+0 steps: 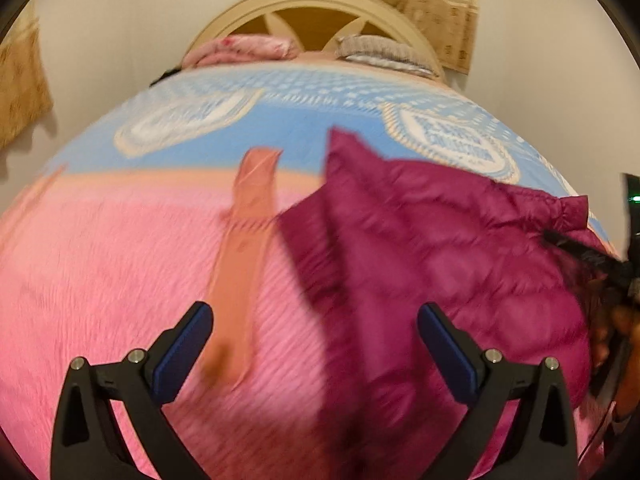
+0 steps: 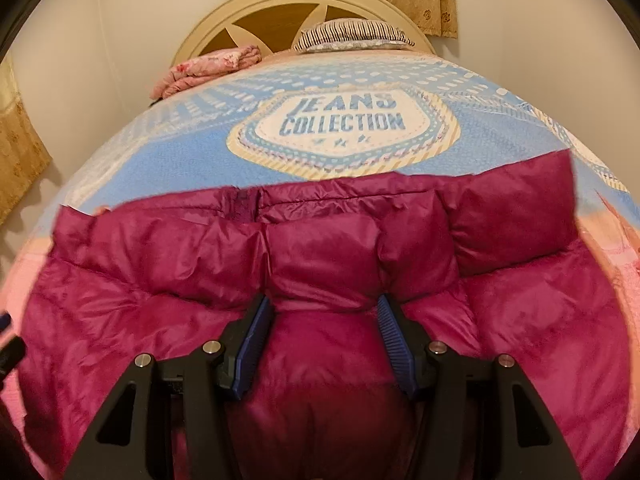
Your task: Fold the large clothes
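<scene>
Right tongs [image 2: 326, 316] clamp a puffy fold of the magenta quilted down jacket [image 2: 328, 264], lying on the pink fleece bed blanket [image 1: 100, 260]. Left tongs [image 1: 316, 344] gape wide, empty.

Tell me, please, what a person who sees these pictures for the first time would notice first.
The puffy magenta jacket stands out first: it lies across the near part of the bed, and the right gripper is shut on a thick fold of it. Behind it, the blue blanket shows a badge with the words "JEANS COLLECTION". In the left view, the left gripper hangs open over the pink blanket, beside the jacket.
</scene>
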`<state>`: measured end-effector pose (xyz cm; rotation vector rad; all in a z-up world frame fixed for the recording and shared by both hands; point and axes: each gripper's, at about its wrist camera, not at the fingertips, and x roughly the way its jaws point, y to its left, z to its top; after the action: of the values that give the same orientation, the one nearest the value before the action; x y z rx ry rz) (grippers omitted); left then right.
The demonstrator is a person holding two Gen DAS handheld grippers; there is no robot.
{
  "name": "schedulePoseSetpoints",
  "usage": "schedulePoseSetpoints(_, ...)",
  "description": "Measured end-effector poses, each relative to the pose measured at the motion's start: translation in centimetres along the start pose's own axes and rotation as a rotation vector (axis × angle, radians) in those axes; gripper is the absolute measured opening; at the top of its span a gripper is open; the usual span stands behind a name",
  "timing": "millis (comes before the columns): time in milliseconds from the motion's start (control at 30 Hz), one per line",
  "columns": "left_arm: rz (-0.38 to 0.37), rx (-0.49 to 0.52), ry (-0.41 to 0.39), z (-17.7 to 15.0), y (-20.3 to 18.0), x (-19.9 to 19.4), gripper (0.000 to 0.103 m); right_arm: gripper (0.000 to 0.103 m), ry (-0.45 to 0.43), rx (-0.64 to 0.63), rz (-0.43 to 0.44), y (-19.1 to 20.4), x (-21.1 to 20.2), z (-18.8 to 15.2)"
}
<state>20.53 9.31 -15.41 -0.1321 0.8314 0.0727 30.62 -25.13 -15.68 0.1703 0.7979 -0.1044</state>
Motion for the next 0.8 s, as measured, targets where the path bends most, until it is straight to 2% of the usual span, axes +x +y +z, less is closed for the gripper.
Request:
schedulePoseSetpoints(167,-0.129,-0.104,0.039,-2.1,1.9,1.1,0.103,0.062,-0.062,-0.010,0.052,0.7,-5.7,-2.0)
schedulePoseSetpoints(233,-0.170,-0.139,0.050,-2.6,2.1,1.7,0.103,0.062,-0.059,-0.050,0.053,1.8,-6.5,-3.3)
schedulePoseSetpoints(367,-0.228,-0.127,0.033,-2.7,1.2,1.6,0.101,0.062,-0.027,-0.124,0.020,3.5,-5.8,-5.4)
schedulePoseSetpoints(433,-0.291,-0.127,0.033,-2.6,0.7,1.6,0.092,0.062,-0.023,-0.138,-0.001,3.7,-5.3,-6.0)
schedulePoseSetpoints(533,-0.332,-0.100,0.021,-2.5,-0.2,1.5,0.086,0.063,0.018,-0.180,-0.028,4.0,-3.8,-6.7)
schedulePoseSetpoints(600,-0.376,-0.097,0.053,-2.5,-0.7,2.2,0.081,0.063,0.021,-0.187,-0.030,4.0,-3.3,-7.0)
schedulePoseSetpoints(700,-0.383,-0.106,0.072,-2.4,-0.7,2.8,0.078,0.063,0.016,-0.187,-0.030,3.7,-3.2,-7.2)
schedulePoseSetpoints(800,-0.393,-0.107,0.073,-2.3,-0.6,2.5,0.068,0.063,0.006,-0.184,-0.035,3.7,-3.5,-7.2)
